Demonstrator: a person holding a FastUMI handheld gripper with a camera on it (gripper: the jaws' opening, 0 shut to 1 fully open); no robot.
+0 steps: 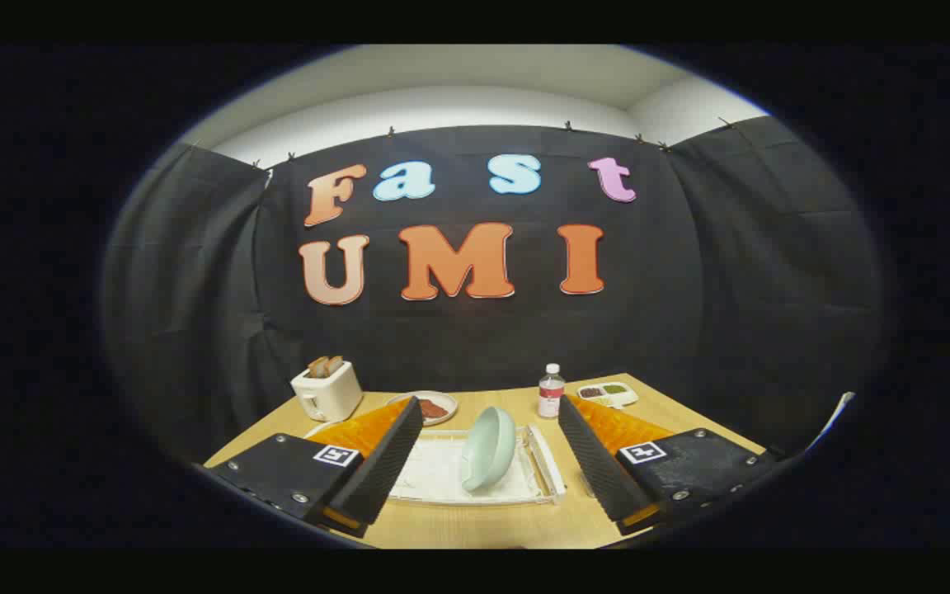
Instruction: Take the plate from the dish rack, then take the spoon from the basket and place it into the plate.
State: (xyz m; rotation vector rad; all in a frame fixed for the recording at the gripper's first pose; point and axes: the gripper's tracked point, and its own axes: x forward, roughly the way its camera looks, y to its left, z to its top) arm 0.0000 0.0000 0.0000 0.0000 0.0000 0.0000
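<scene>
While held above the near edge of the worktop [491, 520], jaws [491, 450] spread wide apart and grasping nothing, with both fingers [376, 466] pointing toward the back of the booth. Between the fingers and just ahead of them: a pale green plate [489, 448], standing on its edge and tilted a little, inside a white dish rack [442, 478] that lies flat on the wood. Not yet touched by either finger, so first step judged as not begun. No spoon or basket possible to make out with certainty. Beyond the rack, further back: a white toaster [326, 389] with bread slices in it, a small dish of dark food [434, 407], a water bottle [551, 391] and a little tray [607, 394] with dark and green contents. Main risks, judged from this position: closing on the thin rim of the upright plate with a poor angle, so that the smooth glazed surface slips out or rotates between the fingers; pulling forward instead of upward, so that the plate catches on the rack and drags the light rack along the worktop; pushing the plate flat with one finger before the other finger arrives. Also possible: a too long reach forward, knocking the bottle, which stands near the rack's far corner.
</scene>
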